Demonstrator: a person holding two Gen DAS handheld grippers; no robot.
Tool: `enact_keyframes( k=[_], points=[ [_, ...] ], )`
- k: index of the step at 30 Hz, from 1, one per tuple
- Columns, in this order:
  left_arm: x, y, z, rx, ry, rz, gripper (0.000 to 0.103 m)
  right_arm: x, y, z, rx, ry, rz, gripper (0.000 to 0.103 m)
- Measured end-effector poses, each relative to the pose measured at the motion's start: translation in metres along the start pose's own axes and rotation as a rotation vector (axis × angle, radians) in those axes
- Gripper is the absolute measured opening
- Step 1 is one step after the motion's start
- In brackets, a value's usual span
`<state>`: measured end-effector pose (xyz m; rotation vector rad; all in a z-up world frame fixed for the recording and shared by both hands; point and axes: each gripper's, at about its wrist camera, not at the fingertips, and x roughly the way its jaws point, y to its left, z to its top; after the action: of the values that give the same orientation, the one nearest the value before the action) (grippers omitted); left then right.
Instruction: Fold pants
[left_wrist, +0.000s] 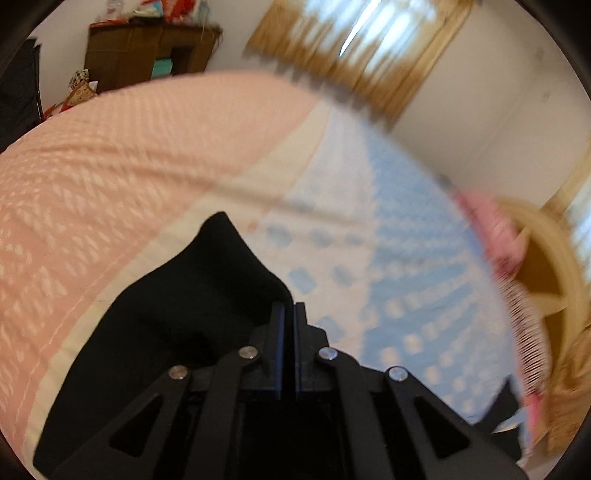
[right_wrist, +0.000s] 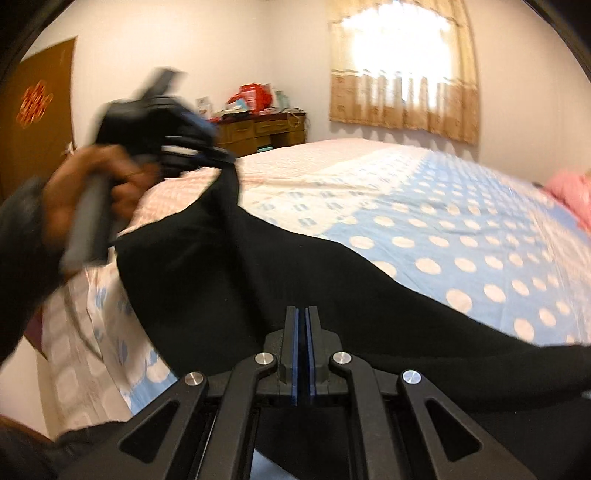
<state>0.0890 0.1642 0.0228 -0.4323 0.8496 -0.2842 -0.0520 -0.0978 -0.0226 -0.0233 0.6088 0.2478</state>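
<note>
Matt black cloth pants (right_wrist: 332, 280) — patterned cotton bedsheet (right_wrist: 461, 236)

A bed (right_wrist: 461, 221) fills the room, its sheet pink-patterned on one side and blue with white dots on the other. A wooden dresser (right_wrist: 262, 131) piled with red clutter stands beside a window hung with tan curtains (right_wrist: 402, 70)

Pants (right_wrist: 295, 266) draped across the bed's (right_wrist: 461, 221) near edge, dresser (right_wrist: 262, 129) behind, window (right_wrist: 402, 74) beyond the bed
</note>
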Motion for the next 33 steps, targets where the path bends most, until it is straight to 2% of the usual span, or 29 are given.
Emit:
enact_keyframes(
  k=[2,4,7,10,12,15,19,20,22,23,24,26,28,31,33],
  points=[
    [-0.027,0.001,-0.005,-0.005,-0.077,-0.041,0.004,0.002,-0.004,-0.001,0.041,0.009,0.007,0.004],
    [-0.052,0.005,-0.016,0.002,-0.134,-0.041,0.004,0.003,-0.008,-0.002,0.088,0.016,0.024,0.004],
    [-0.077,0.024,-0.038,-0.037,-0.179,-0.042,0.004,0.0,-0.016,-0.004,0.147,0.022,0.062,0.004],
    [-0.083,0.044,-0.062,-0.05,-0.176,-0.02,0.004,-0.008,-0.012,-0.013,0.189,0.036,0.084,0.004],
    [-0.076,0.051,-0.067,-0.05,-0.175,0.004,0.004,-0.014,-0.027,-0.017,0.264,0.048,0.101,0.004],
    [-0.059,0.065,-0.073,-0.081,-0.14,0.036,0.004,-0.028,-0.06,-0.033,0.457,0.045,0.141,0.005],
    [-0.044,0.07,-0.074,-0.119,-0.121,0.027,0.004,-0.05,-0.11,-0.061,0.734,0.006,0.174,0.006],
    [-0.044,0.07,-0.074,-0.12,-0.119,0.024,0.004,-0.057,-0.12,-0.068,0.78,-0.015,0.151,0.008],
    [-0.044,0.069,-0.075,-0.125,-0.126,0.012,0.006,-0.069,-0.132,-0.076,0.825,-0.043,0.095,0.027],
    [-0.047,0.07,-0.077,-0.125,-0.13,0.006,0.012,-0.073,-0.138,-0.079,0.847,-0.057,0.068,0.052],
    [-0.047,0.071,-0.077,-0.128,-0.129,-0.002,0.015,-0.077,-0.141,-0.079,0.866,-0.078,0.058,0.067],
    [-0.047,0.073,-0.078,-0.147,-0.12,-0.008,0.032,-0.082,-0.143,-0.075,0.875,-0.121,0.055,0.067],
    [-0.049,0.075,-0.079,-0.174,-0.127,-0.011,0.041,-0.078,-0.14,-0.062,0.839,-0.1,0.034,0.067],
    [-0.056,0.076,-0.08,-0.173,-0.15,-0.021,0.046,-0.063,-0.137,-0.045,0.794,-0.059,-0.001,0.067],
    [-0.059,0.075,-0.078,-0.171,-0.165,-0.018,0.052,-0.044,-0.138,-0.038,0.829,0.002,-0.039,0.067]
  ],
)
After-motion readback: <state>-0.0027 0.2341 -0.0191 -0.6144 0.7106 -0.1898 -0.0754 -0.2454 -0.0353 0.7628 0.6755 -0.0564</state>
